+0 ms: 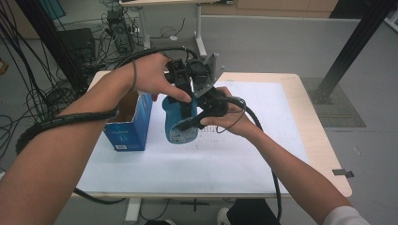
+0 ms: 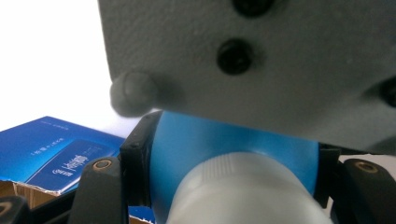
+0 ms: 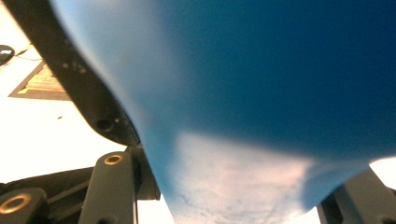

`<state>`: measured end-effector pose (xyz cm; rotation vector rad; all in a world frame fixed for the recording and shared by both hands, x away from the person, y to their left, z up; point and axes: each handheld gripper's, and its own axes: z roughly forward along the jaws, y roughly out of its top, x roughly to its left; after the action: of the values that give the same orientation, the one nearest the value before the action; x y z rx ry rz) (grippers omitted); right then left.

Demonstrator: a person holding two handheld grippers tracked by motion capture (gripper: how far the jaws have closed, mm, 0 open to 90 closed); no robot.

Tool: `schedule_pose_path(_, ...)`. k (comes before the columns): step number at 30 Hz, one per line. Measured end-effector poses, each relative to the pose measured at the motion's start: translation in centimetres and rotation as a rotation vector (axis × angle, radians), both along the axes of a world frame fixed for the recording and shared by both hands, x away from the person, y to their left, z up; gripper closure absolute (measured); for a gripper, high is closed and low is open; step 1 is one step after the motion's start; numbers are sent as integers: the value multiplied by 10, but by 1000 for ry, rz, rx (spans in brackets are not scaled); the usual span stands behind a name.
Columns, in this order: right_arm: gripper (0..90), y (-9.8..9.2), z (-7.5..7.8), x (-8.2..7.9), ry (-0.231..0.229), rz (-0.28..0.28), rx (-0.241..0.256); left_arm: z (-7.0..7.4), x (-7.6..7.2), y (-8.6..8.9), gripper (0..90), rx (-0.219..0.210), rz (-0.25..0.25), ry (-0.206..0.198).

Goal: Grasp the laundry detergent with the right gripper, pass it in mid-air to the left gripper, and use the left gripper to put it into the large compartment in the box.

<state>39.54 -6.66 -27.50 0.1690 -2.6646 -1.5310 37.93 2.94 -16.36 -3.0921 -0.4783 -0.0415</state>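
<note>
A blue bottle (image 1: 176,127) with a white cap (image 2: 243,186) hangs in the air above the table, held between both grippers. My left gripper (image 1: 182,90) comes down from the upper left and is shut on the bottle's top (image 2: 224,140), just below the cap. My right gripper (image 1: 190,123) reaches in from the right and is shut on the bottle's body (image 3: 261,93), its jaws pressed on either side. The right gripper's grey plate (image 1: 209,70) stands just behind the bottle.
An open blue carton (image 1: 129,122) stands on the white sheet (image 1: 234,154) just left of the bottle. The wooden table edge (image 1: 324,140) runs along the right. Cables and equipment lie on the floor at the back left.
</note>
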Motion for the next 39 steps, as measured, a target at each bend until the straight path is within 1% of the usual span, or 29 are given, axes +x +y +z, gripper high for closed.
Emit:
schedule_pose_path(5, 429, 0, -1, 0, -2, 1, 2, 0, 0, 0, 374, -1, 4, 1)
schedule_pose_path(6, 428, 0, -1, 0, 10, 5, 3, 0, 0, 0, 374, -1, 4, 1)
schedule_pose_path(7, 428, 0, -1, 0, 1, 1, 4, -1, 0, 0, 374, 1, 5, -1)
schedule_pose_path(14, 425, -1, -2, 0, 3, 0, 14, 0, 0, -1, 374, 7, 8, 2)
schedule_pose_path(15, 424, -1, -2, -1, 22, 2, 12, 0, 0, -1, 374, 1, 9, -3)
schedule_pose_path(19, 422, -2, -2, -1, 22, 1, 17, 1, 0, -1, 374, 3, 15, 3)
schedule_pose_path(25, 418, -3, -3, -1, 30, -2, 23, 1, 0, 0, 373, -6, 19, 2)
schedule_pose_path(30, 418, -3, -3, 0, 27, -2, 26, 1, 0, -1, 373, -3, 20, 0)
schedule_pose_path(31, 417, -3, -3, -1, 38, -2, 26, 1, 0, -1, 374, -5, 19, -2)
schedule_pose_path(32, 417, -3, -3, -1, 39, -3, 29, 1, 0, -1, 373, -7, 21, -1)
schedule_pose_path(33, 415, -3, -3, 0, 27, -3, 31, 2, 1, -1, 373, -8, 21, -1)
schedule_pose_path(35, 414, -4, -3, 0, 27, -6, 35, 2, 0, -1, 373, -10, 24, -2)
schedule_pose_path(36, 413, -4, -3, 0, 39, -7, 40, 2, 0, -1, 373, -8, 25, -2)
schedule_pose_path(39, 412, -5, -3, 0, 39, -6, 42, 2, 0, -1, 373, -4, 20, -2)
